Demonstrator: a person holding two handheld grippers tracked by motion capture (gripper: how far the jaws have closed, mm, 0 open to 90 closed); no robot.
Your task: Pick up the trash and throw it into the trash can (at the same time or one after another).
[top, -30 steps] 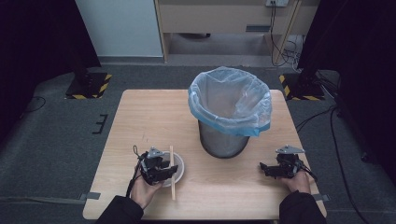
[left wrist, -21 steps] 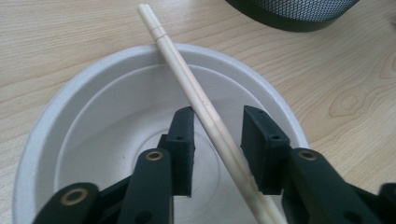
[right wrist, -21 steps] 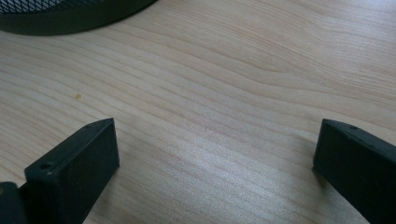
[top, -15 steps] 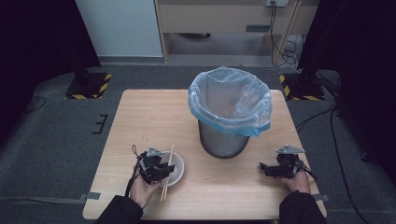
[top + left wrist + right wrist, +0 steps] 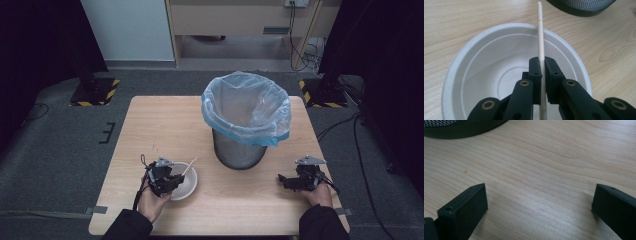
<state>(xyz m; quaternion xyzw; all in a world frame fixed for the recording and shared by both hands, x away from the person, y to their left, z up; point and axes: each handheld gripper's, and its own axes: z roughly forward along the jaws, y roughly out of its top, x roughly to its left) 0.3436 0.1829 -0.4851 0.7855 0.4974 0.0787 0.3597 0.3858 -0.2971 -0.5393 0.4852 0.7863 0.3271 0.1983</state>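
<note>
Left gripper [image 5: 541, 82]: clamped on a wooden stick [image 5: 540, 37], jaws just closed onto it, pads pressing it from both sides. Stick over a white paper bowl [image 5: 461, 75], slanting toward the far rim and past it, its tip near the base of the mesh bin [image 5: 584, 6]. Whether its near end rests on the bowl's floor: hidden behind the jaws.

Right gripper [image 5: 539, 202]: jaws wide apart, nothing between them, hovering low above bare table [image 5: 544, 165].

Step in hand, by judgement: pick-up of the stick, grip made, lift not yet begun. Next move likely calls for a lift clear of the bowl, then a carry up over the bin's rim, well above the hand; grip near one end, so a risk of the stick swinging or slipping.

From the high view: bin [image 5: 239, 150] with a blue liner bag [image 5: 247, 107] near the middle of the table [image 5: 160, 120], bowl [image 5: 187, 182] just left of it, left gripper [image 5: 167, 181] over the bowl, stick [image 5: 189, 166] pointing toward the bin, right gripper [image 5: 292, 181] well apart at the right. Pad contact unreadable there; plain in the left gripper view, which in turn leaves out the bin's height and bag.
</note>
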